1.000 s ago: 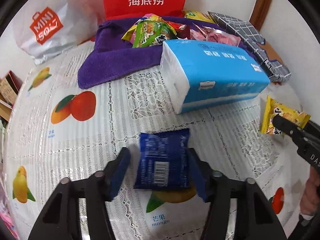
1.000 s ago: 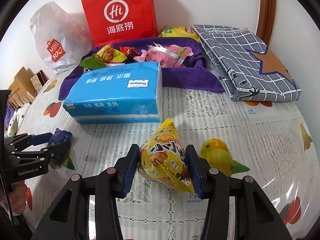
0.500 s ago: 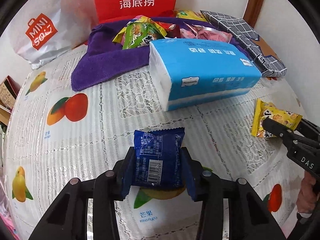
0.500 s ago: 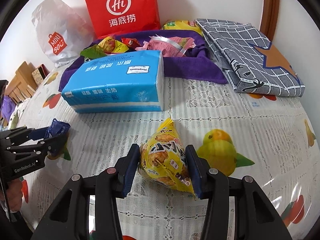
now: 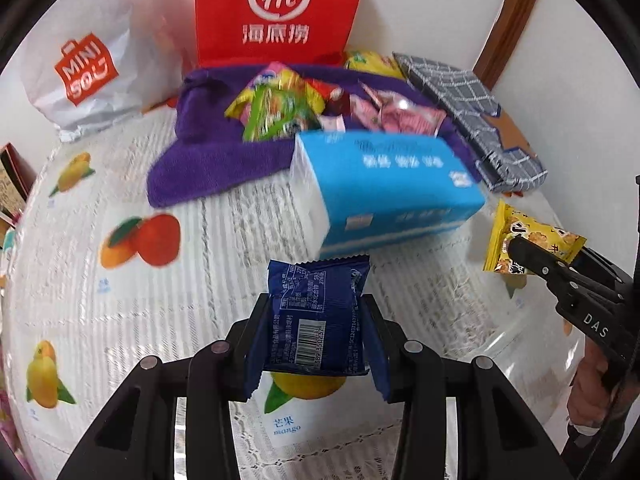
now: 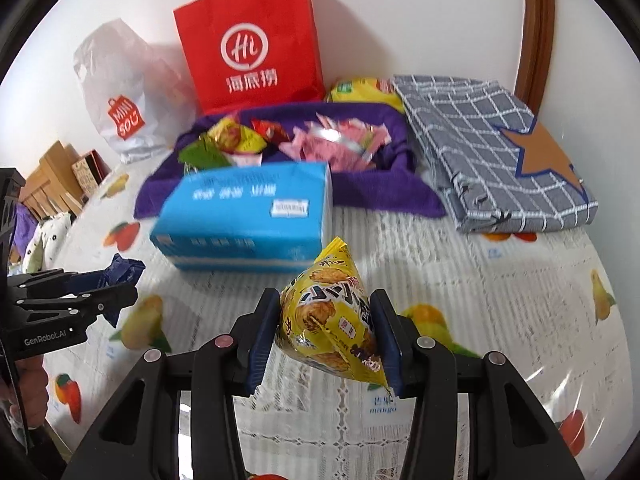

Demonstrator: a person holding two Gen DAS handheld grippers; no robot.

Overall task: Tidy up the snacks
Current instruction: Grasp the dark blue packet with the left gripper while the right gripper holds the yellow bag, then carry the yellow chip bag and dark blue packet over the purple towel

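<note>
Home room, domestic setting. Evidence: worktop (image 6: 500, 296) under a fruit-print lace plastic cover, red Haidilao paper bag (image 6: 252, 40), white Miniso shopping bag (image 6: 120, 92), tissue pack (image 6: 248, 216), folded checked cloth (image 6: 492, 152), wooden door frame (image 6: 538, 28).

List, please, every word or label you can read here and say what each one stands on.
"Hi": red paper bag
"MINISO": white plastic bag
"mango": tablecloth
"GenRobot.AI": left claw
"DAS": right claw
Blue packet, yellow packet, tissue pack: print unreadable.
</note>
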